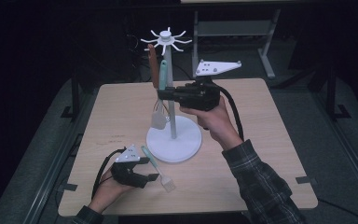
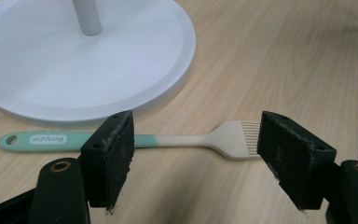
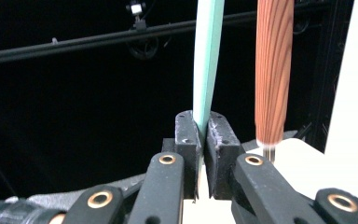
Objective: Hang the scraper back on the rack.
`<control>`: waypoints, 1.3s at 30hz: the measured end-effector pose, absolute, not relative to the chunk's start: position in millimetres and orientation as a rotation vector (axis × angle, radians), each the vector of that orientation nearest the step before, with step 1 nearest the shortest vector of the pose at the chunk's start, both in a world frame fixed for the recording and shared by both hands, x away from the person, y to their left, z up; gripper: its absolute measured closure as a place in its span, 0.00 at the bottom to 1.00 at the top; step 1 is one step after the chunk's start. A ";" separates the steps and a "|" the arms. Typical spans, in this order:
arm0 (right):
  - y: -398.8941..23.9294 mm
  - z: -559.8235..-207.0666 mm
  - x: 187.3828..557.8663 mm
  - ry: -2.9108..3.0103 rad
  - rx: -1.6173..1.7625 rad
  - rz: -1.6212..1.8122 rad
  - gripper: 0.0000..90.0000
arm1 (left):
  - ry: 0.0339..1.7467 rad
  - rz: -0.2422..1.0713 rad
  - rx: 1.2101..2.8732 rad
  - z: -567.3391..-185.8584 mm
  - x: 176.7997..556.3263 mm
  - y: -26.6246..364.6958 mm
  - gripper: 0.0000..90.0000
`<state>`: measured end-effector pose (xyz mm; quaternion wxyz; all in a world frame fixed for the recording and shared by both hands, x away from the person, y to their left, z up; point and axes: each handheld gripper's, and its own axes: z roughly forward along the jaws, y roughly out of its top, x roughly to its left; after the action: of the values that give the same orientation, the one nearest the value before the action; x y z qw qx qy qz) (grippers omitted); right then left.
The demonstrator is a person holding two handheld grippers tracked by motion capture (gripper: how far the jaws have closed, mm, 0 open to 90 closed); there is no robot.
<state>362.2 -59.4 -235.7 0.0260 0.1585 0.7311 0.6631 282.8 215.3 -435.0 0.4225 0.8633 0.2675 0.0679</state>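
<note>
My right tongs (image 1: pixel 164 92) are pinched tight on the mint-green handle of a spatula (image 1: pixel 162 70), gripping it partway down so the handle stands upright above the jaws and its pale blade hangs below, beside the pole of the white rack (image 1: pixel 173 138). In the right gripper view the green handle (image 3: pixel 208 56) rises straight out from between the two pads, and a wooden-handled utensil (image 3: pixel 273 70) hangs just to one side of it, close but not touching that I can tell. In the high view that wooden handle (image 1: pixel 153 65) hangs from one of the hooks at the top of the rack.

My left tongs (image 1: pixel 153 177) sit low over the counter (image 1: pixel 121 112) with the jaws spread wide, holding nothing. Between them, flat on the counter, lies a pastry brush (image 2: pixel 135 140) with a mint handle and pale bristles, just beside the rim of the rack's round base (image 2: pixel 121 60).
</note>
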 end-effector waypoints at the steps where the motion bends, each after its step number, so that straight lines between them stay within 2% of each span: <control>1: -58.2 -233.9 362.9 2.256 0.485 2.059 0.95 | 0.669 0.170 2.163 -435.0 283.0 215.6 0.30; 10: -54.8 -225.7 372.0 2.221 0.498 2.106 0.95 | 0.677 0.169 2.159 -434.3 282.6 216.9 0.30; 28: -58.1 -234.2 383.2 2.229 0.560 2.082 0.93 | 0.684 0.163 2.151 -434.0 282.5 217.0 0.31; 33: -62.6 -235.0 381.6 2.211 0.570 2.065 0.85 | 0.674 0.173 2.155 -432.8 282.7 217.3 0.31; 39: -73.0 -241.2 379.1 2.195 0.602 2.018 0.66 | 0.676 0.160 2.149 -430.9 282.6 216.8 0.33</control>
<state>379.1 -73.0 -241.2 0.0498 0.1976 0.7208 0.6625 282.6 216.8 -430.9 0.4272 0.8603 0.2706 0.0641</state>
